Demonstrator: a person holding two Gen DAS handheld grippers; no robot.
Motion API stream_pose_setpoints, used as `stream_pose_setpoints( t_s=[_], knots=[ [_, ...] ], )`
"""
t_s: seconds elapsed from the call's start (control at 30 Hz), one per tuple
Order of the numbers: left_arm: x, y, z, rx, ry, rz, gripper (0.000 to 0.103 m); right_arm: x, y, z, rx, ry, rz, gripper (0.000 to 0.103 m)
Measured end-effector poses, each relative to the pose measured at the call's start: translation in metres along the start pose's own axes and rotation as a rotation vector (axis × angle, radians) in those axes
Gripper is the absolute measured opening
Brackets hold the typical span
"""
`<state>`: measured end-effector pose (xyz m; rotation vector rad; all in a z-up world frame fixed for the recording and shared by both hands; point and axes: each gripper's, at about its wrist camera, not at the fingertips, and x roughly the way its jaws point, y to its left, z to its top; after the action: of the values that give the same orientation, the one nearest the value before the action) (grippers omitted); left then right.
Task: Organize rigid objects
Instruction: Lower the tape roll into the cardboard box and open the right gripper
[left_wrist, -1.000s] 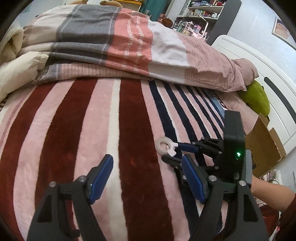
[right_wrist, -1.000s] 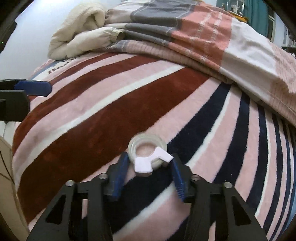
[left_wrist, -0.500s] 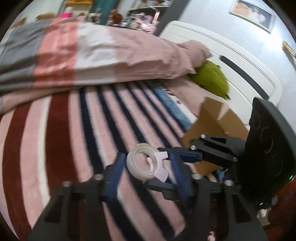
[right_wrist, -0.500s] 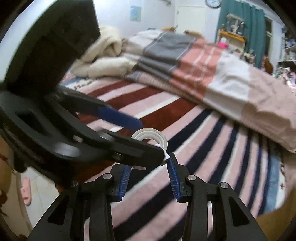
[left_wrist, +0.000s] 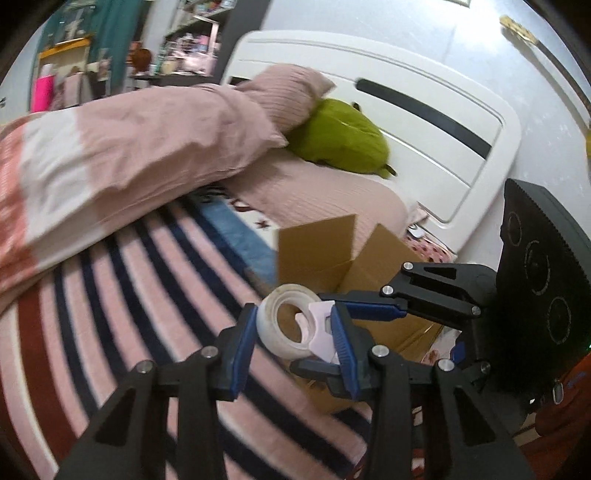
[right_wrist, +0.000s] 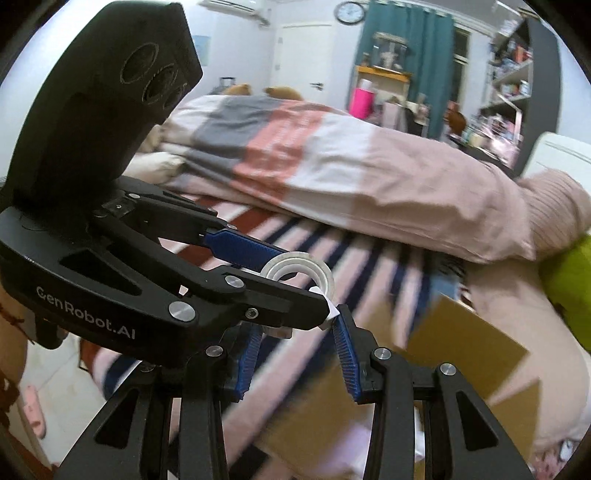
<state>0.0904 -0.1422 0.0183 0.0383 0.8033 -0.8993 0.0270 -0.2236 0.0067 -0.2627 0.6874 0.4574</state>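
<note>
A white tape roll (left_wrist: 286, 320) with a pale dispenser tab is held in the air above the striped blanket. My left gripper (left_wrist: 295, 343) is shut on the roll, its blue pads on both sides. My right gripper (right_wrist: 299, 343) comes in from the right in the left wrist view (left_wrist: 354, 332); its jaws stand partly apart around the tab end of the roll (right_wrist: 299, 271), and the left gripper hides the contact. An open cardboard box (left_wrist: 332, 254) sits just behind the roll; it also shows in the right wrist view (right_wrist: 461, 343).
A folded quilt (right_wrist: 314, 166) lies across the bed behind. A green plush (left_wrist: 340, 136) and a pink pillow (left_wrist: 284, 92) rest against the white headboard (left_wrist: 424, 122). The striped blanket (left_wrist: 129, 288) covers the bed. Shelves and a teal curtain stand at the back.
The roll was lifted off the blanket in the right gripper. The left gripper closed on it. Both grippers carried it toward the cardboard box.
</note>
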Motion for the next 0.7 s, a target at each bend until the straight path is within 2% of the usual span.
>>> stream_pose_setpoints(
  t_s=[0.27, 0.33, 0.37, 0.4, 0.43, 0.5, 0.53, 0.6, 0.67, 0.7],
  knots=[
    [0.061, -0.031, 0.026, 0.047, 0.073, -0.055, 0.037, -0.012, -0.059, -0.027, 0.096, 0.086, -0.095, 0.035],
    [0.069, -0.035, 0.029, 0.05, 0.085, -0.034, 0.043, -0.011, -0.069, -0.032, 0.113, 0.105, -0.108, 0.035],
    [0.071, -0.035, 0.03, 0.05, 0.083, -0.022, 0.052, -0.011, -0.074, -0.035, 0.126, 0.116, -0.11, 0.035],
    [0.07, -0.035, 0.029, 0.046, 0.077, -0.016, 0.065, -0.011, -0.078, -0.038, 0.137, 0.124, -0.107, 0.038],
    [0.068, -0.034, 0.029, 0.038, 0.064, -0.007, 0.071, -0.012, -0.081, -0.04, 0.145, 0.128, -0.108, 0.046],
    [0.061, -0.032, 0.026, 0.021, 0.039, 0.03, 0.084, -0.013, -0.084, -0.042, 0.154, 0.128, -0.116, 0.06],
    [0.055, -0.03, 0.025, 0.013, 0.021, 0.07, 0.085, -0.016, -0.085, -0.043, 0.155, 0.119, -0.118, 0.064],
    [0.043, -0.029, 0.02, -0.004, -0.016, 0.144, 0.087, -0.021, -0.083, -0.043, 0.146, 0.1, -0.107, 0.065],
    [0.026, -0.026, 0.014, -0.029, -0.057, 0.249, 0.089, -0.027, -0.079, -0.041, 0.133, 0.068, -0.076, 0.07],
    [0.016, -0.024, 0.01, -0.039, -0.081, 0.302, 0.09, -0.032, -0.076, -0.04, 0.129, 0.045, -0.06, 0.076]
  ],
)
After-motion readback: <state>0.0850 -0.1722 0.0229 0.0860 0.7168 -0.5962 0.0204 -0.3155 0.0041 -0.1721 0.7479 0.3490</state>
